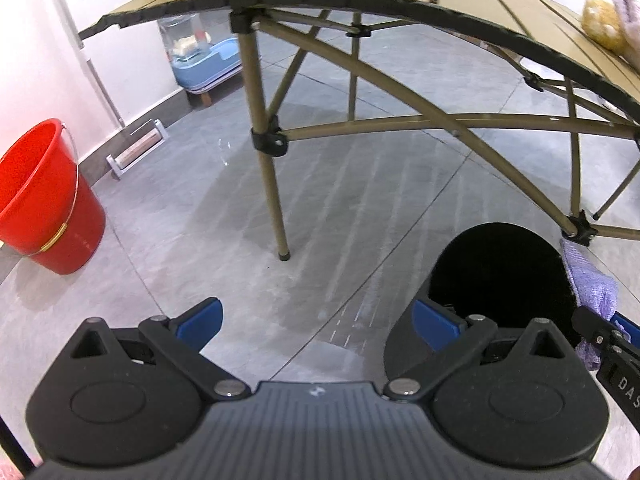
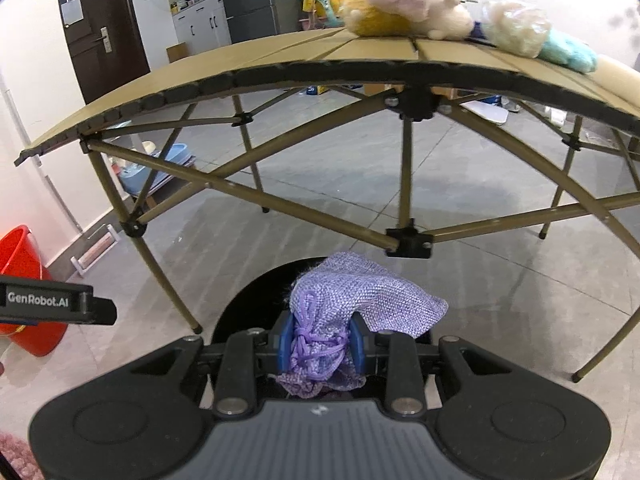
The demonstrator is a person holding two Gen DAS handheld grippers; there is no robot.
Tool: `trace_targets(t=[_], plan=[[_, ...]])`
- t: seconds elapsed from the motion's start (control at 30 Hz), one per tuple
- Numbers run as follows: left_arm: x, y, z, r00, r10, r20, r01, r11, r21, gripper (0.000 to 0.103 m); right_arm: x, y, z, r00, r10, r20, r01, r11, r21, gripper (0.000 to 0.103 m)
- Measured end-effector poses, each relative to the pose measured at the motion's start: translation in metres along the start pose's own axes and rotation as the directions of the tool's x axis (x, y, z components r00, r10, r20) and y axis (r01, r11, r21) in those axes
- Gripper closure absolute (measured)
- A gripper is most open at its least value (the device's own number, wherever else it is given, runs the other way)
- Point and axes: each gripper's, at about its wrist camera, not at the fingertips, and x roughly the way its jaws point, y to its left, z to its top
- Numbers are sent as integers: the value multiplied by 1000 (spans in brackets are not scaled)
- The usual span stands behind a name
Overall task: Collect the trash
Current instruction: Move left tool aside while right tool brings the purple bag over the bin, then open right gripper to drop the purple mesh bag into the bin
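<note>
Right gripper [image 2: 320,346] clenched on lilac woven drawstring pouch [image 2: 360,300], blue pads pinching gathered cord neck, coarse mesh fabric flopping forward. Pouch hangs over round black bin [image 1: 496,276] mouth, below folding table [image 2: 280,64] edge. Left gripper [image 1: 316,322] released, blue fingers spread wide, nothing between, one finger at bin rim. Table: tan slats, tubular cross-braced legs. Glossy red plastic bucket [image 1: 44,200] well left of bin, by wall. Fuzzy plush toys [image 2: 404,12] on tabletop.
</note>
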Motion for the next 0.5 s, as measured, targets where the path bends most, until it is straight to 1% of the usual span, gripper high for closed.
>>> trace_targets(t=[0.2, 0.5], plan=[[3, 6, -1, 1000, -1, -11, 1, 1000, -7, 0, 21, 10, -2, 999, 19, -40, -18, 1000, 10, 75], [16, 10, -3, 999, 18, -39, -18, 1000, 1, 0, 59, 13, -7, 994, 18, -111, -13, 999, 47, 75]])
